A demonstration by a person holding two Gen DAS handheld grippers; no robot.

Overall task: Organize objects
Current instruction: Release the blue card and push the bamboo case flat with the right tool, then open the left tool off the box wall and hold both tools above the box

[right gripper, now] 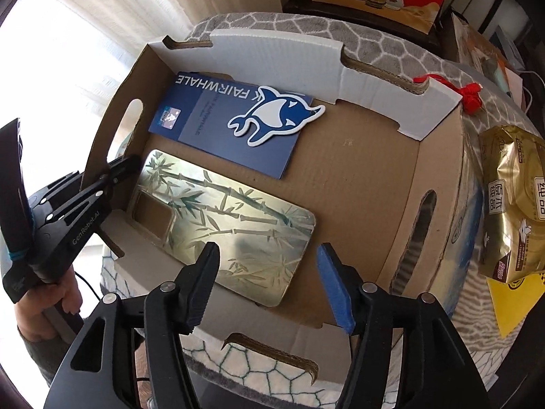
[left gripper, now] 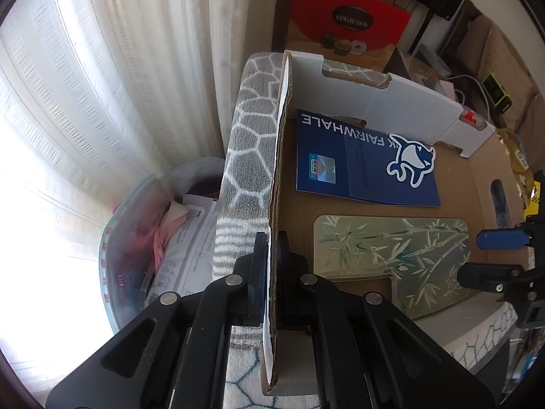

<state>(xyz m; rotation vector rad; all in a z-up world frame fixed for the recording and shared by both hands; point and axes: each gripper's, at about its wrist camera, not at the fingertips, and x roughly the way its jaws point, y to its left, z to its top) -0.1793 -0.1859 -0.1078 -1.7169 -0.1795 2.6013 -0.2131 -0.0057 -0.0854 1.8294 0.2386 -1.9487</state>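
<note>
A shallow cardboard box [right gripper: 357, 177] sits on a grey patterned cushion. Inside lie a blue FAIRWHALE card with a whale cut-out [right gripper: 238, 116] and a phone case with bamboo print [right gripper: 235, 221]. My left gripper [left gripper: 272, 242] is shut on the box's left side wall [left gripper: 277, 170]; it also shows in the right wrist view [right gripper: 112, 170]. My right gripper [right gripper: 269, 266] is open and empty, above the box's near edge, just over the phone case. In the left wrist view the card [left gripper: 357, 160] and the case [left gripper: 391, 255] lie inside the box, and the right gripper [left gripper: 494, 255] shows at the right edge.
A gold foil packet [right gripper: 514, 211] and a yellow paper [right gripper: 511, 300] lie on the cushion [right gripper: 374, 41] right of the box. A red tassel [right gripper: 471, 97] sits by the box's far right corner. A red COLLECTION box [left gripper: 351, 20] stands behind. A bag of papers [left gripper: 163, 238] and curtains are left.
</note>
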